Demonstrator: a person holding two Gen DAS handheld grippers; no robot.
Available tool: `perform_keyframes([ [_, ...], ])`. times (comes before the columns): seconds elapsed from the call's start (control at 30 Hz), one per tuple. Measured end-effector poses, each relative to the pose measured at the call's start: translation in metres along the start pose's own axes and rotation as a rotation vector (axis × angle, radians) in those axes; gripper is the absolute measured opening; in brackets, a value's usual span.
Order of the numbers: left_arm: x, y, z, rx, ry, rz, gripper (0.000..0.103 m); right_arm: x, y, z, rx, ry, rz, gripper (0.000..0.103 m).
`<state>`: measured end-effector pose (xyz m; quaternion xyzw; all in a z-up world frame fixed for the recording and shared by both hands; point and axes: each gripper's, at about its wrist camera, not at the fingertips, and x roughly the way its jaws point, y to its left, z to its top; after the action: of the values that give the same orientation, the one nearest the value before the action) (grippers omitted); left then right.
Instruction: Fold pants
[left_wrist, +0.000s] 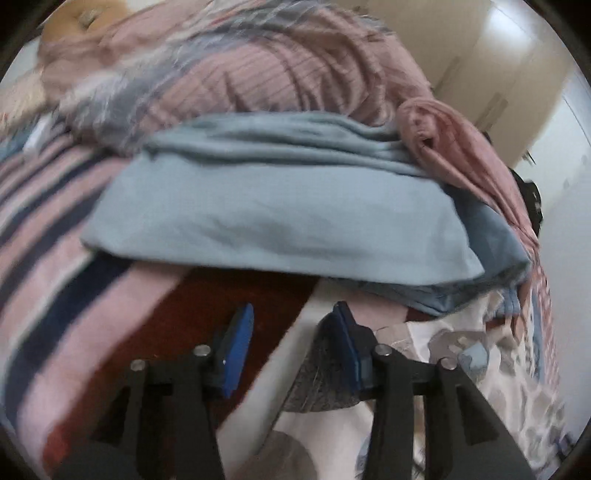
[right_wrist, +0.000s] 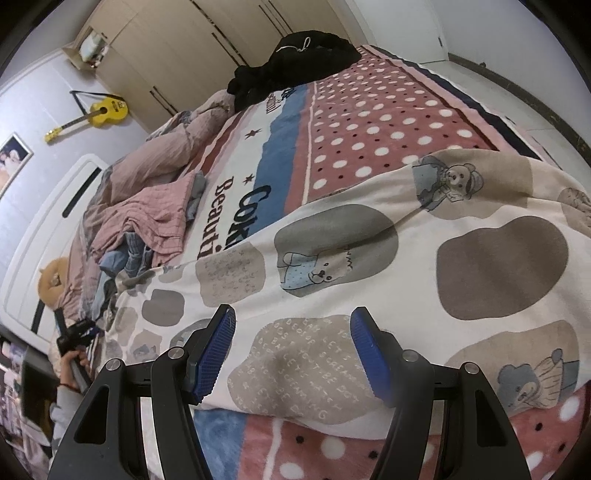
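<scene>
left view, left claw (left_wrist: 286, 332): spread partway, nothing between the pads; angled down over the bed, I'd say to go for a fresh hold.
left view, pants (left_wrist: 461, 354): only a strip of the white bear-print cloth shows, low right, under and beside my right-hand pad; the left claw is not touching it as far as I can tell.
left view, blue pile (left_wrist: 273, 225): folded blue cloth just beyond the tips, probably set aside to keep room for folding.
left view, pink bedding (left_wrist: 258, 74): bunched up behind the blue pile, blurred.
right view, right claw (right_wrist: 291, 354): spread wide, pads either side of the pants' near edge; can't tell if they press, looks like a loose straddle to keep the edge in place.
right view, pants (right_wrist: 369, 258): laid flat across the blanket (right_wrist: 388, 122), near edge at the bed's front.
right view, black clothes (right_wrist: 306, 55): heap at the far end, well apart.
right view, guitar (right_wrist: 99, 112): yellow, on the wall.
step: fold looks not yet done.
</scene>
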<state>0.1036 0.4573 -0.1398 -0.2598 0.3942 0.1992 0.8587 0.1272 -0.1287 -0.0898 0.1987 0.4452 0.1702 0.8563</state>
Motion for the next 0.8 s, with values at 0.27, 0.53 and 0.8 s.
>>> perform_keyframes([
  [0.27,-0.029,-0.015,-0.033,0.186,0.14,-0.225,0.034,0.007,0.003,-0.003,0.015,0.01,0.033,0.061],
  [0.53,0.005,-0.008,-0.026,0.012,0.155,-0.253,0.029,0.021,0.021,-0.005,-0.03,0.038,0.042,0.061],
  [0.8,0.022,-0.019,-0.006,-0.073,0.063,-0.234,0.004,0.025,0.015,-0.004,-0.003,0.05,0.034,0.061],
])
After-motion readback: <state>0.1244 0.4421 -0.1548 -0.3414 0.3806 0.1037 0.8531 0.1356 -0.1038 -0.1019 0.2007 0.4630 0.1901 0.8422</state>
